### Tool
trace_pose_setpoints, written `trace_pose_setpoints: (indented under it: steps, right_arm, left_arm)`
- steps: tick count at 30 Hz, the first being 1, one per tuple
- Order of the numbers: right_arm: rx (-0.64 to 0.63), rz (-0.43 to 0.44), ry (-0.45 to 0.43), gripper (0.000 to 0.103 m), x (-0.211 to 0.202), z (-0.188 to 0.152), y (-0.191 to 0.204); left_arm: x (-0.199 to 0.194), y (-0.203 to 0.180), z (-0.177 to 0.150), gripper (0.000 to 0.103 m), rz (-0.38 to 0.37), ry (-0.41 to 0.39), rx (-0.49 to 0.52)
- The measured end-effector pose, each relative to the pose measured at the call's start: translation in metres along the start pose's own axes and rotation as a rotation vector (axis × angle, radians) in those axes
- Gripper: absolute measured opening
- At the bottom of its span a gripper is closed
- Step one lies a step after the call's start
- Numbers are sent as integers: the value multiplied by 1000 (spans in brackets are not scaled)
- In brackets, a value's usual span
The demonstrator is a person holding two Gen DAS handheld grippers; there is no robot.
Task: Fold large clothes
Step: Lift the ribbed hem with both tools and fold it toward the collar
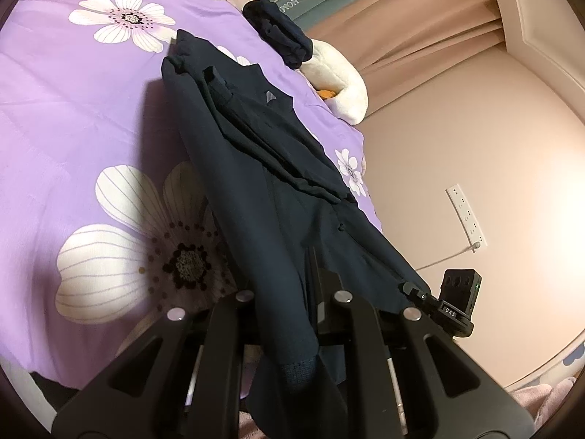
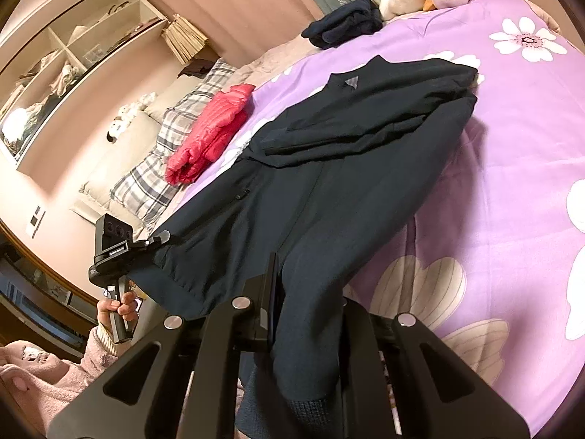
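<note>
Both of your grippers are clamped shut on the hem of the dark jacket (image 2: 329, 190): left gripper (image 1: 314, 314), right gripper (image 2: 281, 314). Its near end hangs lifted between them; the rest lies across the purple floral bedspread (image 1: 73, 117).

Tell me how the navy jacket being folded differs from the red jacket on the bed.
The navy jacket is dark, smooth and spread long, its hem lifted by both claws; the red jacket is bright, quilted, bunched small and untouched beside the plaid pillow. Both lie on the purple floral bedspread.
</note>
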State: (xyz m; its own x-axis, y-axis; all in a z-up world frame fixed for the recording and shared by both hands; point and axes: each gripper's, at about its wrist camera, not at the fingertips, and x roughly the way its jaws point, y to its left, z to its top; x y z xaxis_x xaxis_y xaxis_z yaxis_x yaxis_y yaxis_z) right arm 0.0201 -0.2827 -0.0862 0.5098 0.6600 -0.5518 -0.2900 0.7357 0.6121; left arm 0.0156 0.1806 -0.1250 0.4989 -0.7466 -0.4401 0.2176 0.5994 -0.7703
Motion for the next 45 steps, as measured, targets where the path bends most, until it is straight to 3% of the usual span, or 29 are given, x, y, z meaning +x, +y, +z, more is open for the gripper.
trace_pose_setpoints:
  steps: [26, 45]
  right_arm:
    - [-36, 177, -70, 12, -49, -1, 23]
    - [-106, 305, -170, 11, -95, -6, 53]
  left_arm:
    - [-52, -49, -20, 11, -69, -29, 117]
    - [-91, -110, -28, 11, -145, -112, 253]
